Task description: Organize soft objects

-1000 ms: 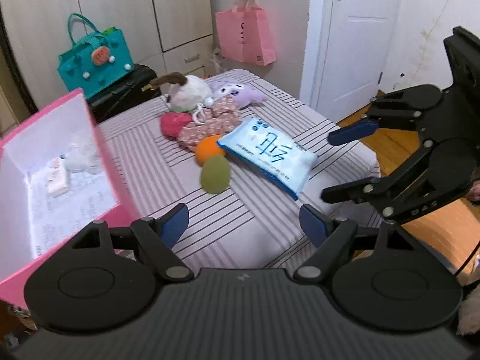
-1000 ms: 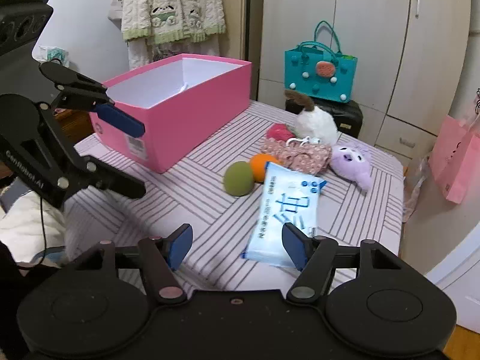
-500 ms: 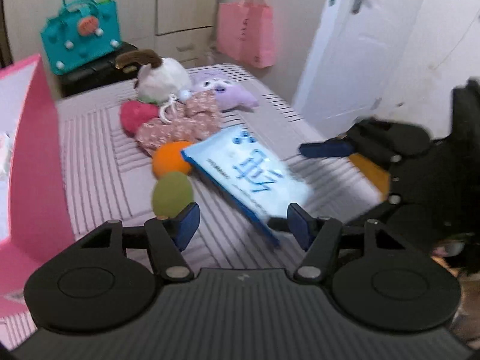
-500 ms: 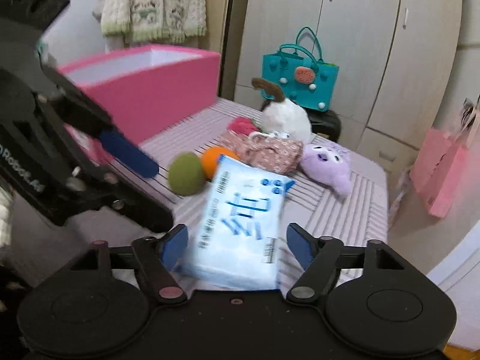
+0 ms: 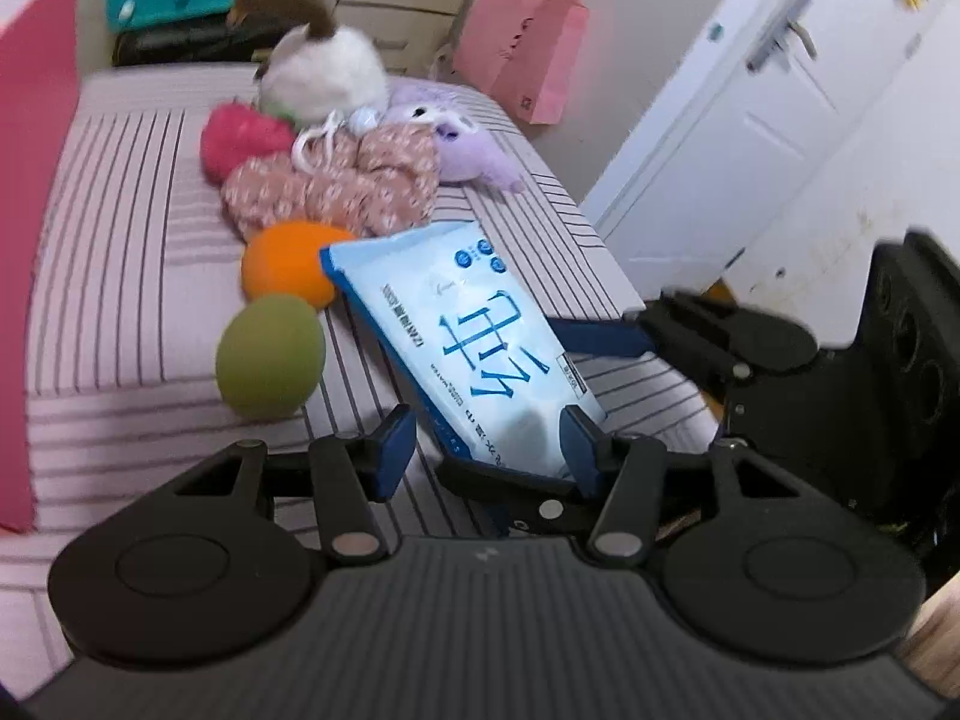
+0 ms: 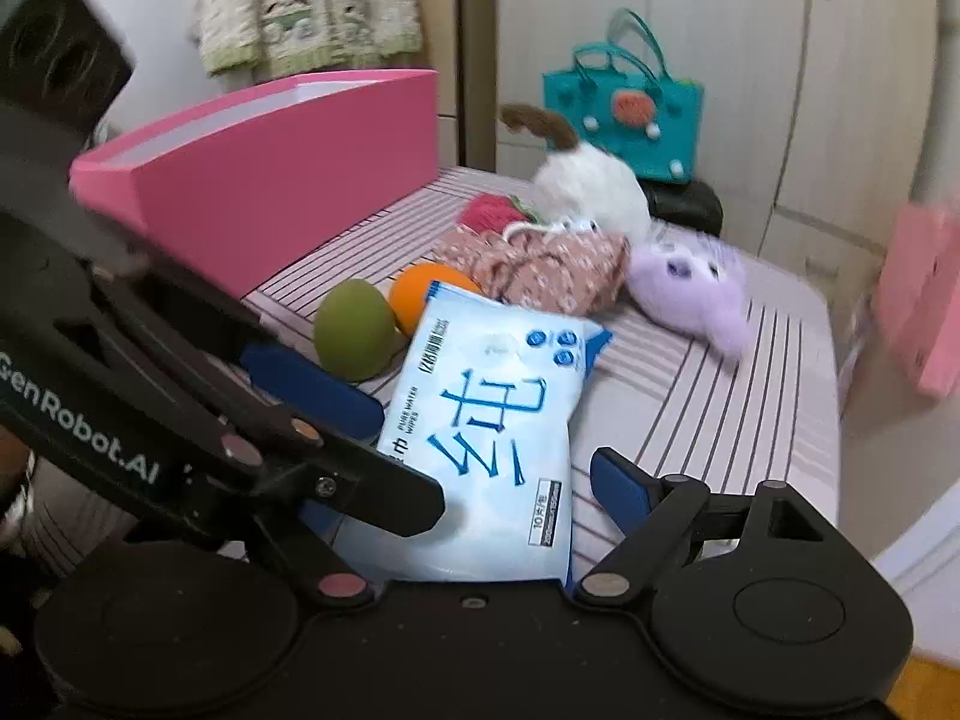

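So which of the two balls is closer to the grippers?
The green ball. It sits nearer the grippers on the striped bed, while the orange ball lies just behind it, tucked against the blue wipes pack.

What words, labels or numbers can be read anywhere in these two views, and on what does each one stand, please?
"GenRobot.AI": white lettering on the left gripper, its first letter cut off by the picture's edge.
"PURE WATER WIPES": small blue print on the wipes pack.
"纯": the large blue character on that pack.
"10片/包", only roughly: small box near the pack's lower edge.
The remaining small print on the pack is too blurred to read.
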`<state>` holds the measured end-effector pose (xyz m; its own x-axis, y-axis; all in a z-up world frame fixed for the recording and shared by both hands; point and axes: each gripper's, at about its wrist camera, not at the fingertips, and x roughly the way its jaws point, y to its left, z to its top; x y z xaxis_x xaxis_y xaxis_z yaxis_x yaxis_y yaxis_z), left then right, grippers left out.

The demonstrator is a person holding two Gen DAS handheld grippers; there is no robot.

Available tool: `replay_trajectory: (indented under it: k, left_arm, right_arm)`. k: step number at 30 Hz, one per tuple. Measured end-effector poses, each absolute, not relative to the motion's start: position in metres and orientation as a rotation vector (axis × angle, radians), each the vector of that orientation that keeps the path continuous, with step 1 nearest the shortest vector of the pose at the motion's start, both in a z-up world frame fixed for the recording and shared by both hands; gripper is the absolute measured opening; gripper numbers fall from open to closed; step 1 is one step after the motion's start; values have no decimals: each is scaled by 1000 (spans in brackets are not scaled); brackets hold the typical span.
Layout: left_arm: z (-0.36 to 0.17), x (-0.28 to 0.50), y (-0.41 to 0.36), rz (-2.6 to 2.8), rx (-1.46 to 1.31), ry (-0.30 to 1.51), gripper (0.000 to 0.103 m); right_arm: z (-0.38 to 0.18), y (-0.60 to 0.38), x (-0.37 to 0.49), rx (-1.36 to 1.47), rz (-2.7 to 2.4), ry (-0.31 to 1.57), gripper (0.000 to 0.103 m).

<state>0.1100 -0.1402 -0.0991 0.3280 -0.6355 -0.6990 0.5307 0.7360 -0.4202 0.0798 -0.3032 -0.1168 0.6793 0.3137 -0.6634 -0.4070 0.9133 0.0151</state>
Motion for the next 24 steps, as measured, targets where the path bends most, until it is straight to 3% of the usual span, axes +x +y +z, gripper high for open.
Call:
replay_trajectory:
  k: [5,12,24]
  left_arm:
    - [-102,109,-145,-763,-149,955,46]
    - [-97,102,-140,-731,-194,933,29]
    - [-69,87,-122,-782,-188,995,28]
  right_arm:
    - [-119,-308,77,-61,432,725,69]
    - [-114,-309,70,3,394,722,65]
    - [-85,-301,49,45,389,752,65]
